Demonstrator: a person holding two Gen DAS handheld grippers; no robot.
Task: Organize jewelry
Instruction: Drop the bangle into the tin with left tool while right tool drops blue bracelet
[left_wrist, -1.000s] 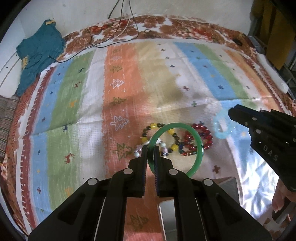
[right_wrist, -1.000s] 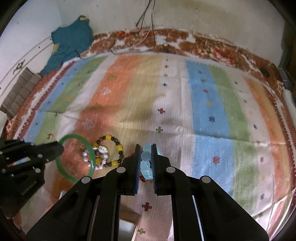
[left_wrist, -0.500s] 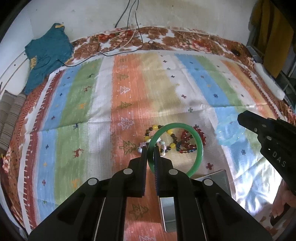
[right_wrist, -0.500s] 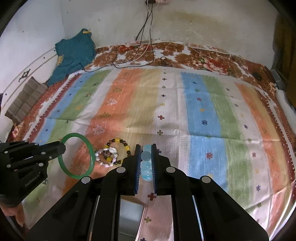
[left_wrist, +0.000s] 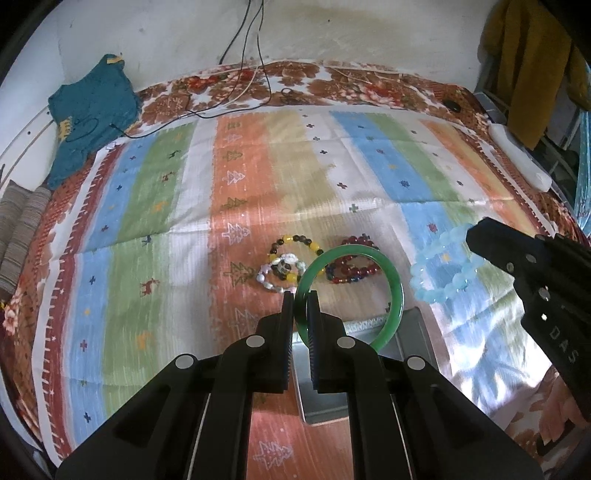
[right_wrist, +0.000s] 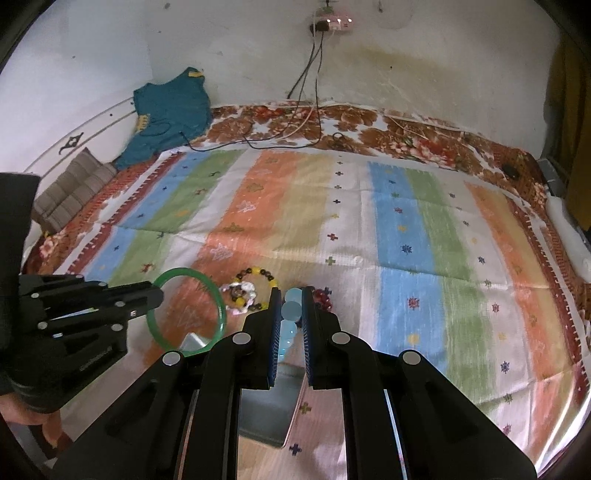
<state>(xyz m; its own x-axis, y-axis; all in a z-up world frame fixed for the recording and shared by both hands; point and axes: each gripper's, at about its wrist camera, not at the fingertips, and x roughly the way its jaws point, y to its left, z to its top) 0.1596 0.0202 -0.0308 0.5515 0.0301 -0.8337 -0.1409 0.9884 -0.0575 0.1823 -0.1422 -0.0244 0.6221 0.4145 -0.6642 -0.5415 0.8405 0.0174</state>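
Jaws of left gripper (left_wrist: 301, 295) clamped on green bangle (left_wrist: 395, 291); right gripper (right_wrist: 288, 295) jaws pinching pale blue bead bracelet (right_wrist: 290, 308).

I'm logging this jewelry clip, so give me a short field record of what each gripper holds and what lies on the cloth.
left gripper: shut on green bangle, held above the cloth
right gripper: shut on pale blue bead bracelet
on striped cloth: yellow and dark bead bracelet, white bead bracelet, red bead bracelet
below the grippers: grey metal tray
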